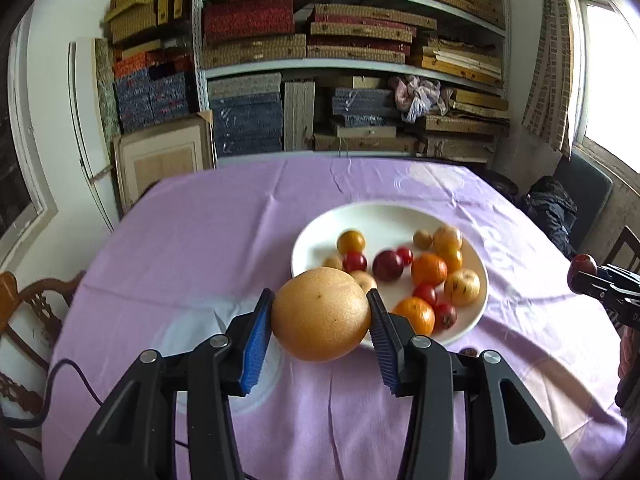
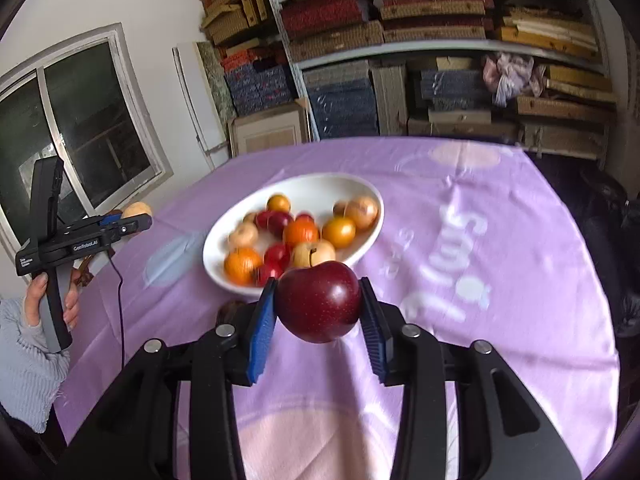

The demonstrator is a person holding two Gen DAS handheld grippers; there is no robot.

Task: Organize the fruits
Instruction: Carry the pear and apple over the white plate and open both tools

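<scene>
Left gripper (image 1: 320,312): jaws clamped on pear (image 1: 321,314), held above surface (image 1: 200,240) beside plate (image 1: 316,236). Right gripper (image 2: 318,308): jaws clamped on apple (image 2: 319,307). Both likely firm, smooth, bruisable; best gripped across widest middle, gently.

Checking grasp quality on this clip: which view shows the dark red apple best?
The right wrist view: the dark red apple fills the centre, clamped between the right gripper jaws, stem visible. The left wrist view shows it only as a small shape at the far right edge.
</scene>
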